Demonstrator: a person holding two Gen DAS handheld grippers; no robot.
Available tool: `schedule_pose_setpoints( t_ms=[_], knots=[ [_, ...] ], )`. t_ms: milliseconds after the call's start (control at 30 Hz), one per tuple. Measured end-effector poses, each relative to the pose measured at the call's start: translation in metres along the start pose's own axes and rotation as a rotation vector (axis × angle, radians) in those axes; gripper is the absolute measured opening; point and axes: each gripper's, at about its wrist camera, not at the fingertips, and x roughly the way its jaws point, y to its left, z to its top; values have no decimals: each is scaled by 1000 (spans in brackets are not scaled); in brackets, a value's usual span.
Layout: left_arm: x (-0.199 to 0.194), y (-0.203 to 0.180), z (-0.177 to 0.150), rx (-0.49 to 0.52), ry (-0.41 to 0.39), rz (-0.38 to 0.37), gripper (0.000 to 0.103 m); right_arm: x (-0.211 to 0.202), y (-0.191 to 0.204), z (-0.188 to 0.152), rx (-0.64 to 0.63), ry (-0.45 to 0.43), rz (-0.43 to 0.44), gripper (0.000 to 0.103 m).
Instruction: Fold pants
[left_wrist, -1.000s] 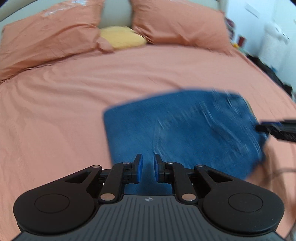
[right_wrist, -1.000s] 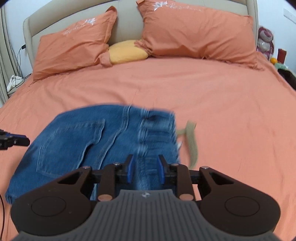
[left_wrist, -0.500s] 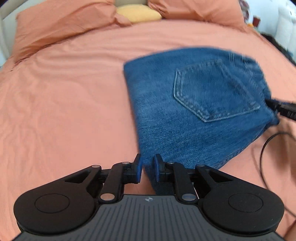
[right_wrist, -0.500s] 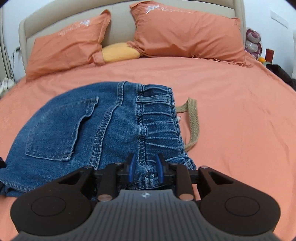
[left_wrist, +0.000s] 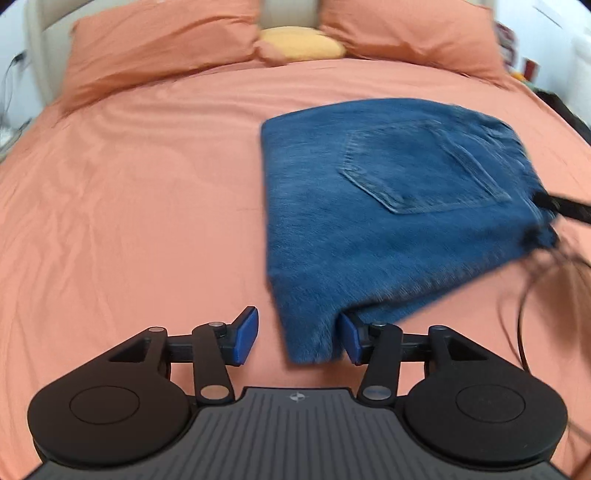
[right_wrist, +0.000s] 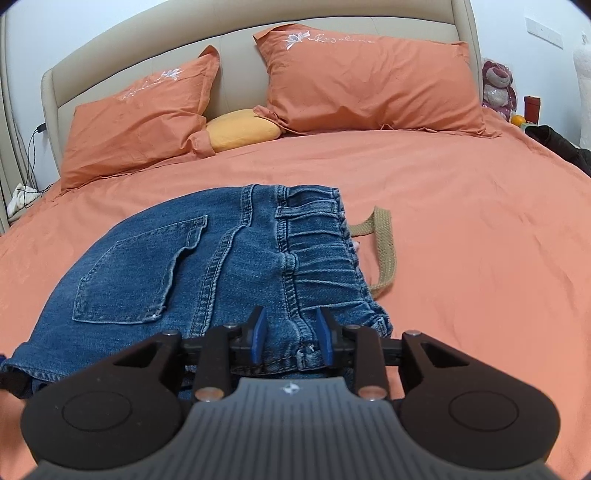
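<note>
On orange bedsheet (right_wrist: 461, 221): folded blue denim pants (right_wrist: 207, 266) (back pocket up); left gripper (left_wrist: 298, 338) spread wide, right gripper (right_wrist: 291, 334) parted around waistband.

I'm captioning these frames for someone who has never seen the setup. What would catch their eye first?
The folded blue jeans stand out against the orange bedsheet, back pocket up, with a tan belt trailing from the waistband. The right gripper straddles the waistband's near edge, jaws apart; the left gripper is wide open around the jeans' near corner. Two orange pillows and a yellow cushion lean at the headboard.
</note>
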Motion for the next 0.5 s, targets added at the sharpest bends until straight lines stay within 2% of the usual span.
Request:
schedule_pose_setpoints(
  t_ms=[33,67,100,133,233,333,433,500],
  knots=[
    [4,1,3,-9,3,-5,45,0,0,0,-2,-1,1,27],
    [8,0,6,-8,14,-7,30,0,0,0,-4,-2,4,27],
    [8,-2,9,-3,26,-11,25,0,0,-1,-6,-4,8,27],
    [5,-8,12,33,28,13,23,0,-1,-1,-4,-3,11,27],
    [-13,-27,13,293,-11,74,22,0,-3,-1,-11,4,14,27],
    [-14,-32,0,504,12,86,21,0,-3,-1,-18,24,20,27],
    [3,-37,-12,610,69,88,21,4,-1,-2,-30,40,17,27],
    [17,-34,-13,578,100,74,21,5,1,-3,-52,43,11,27]
  ],
)
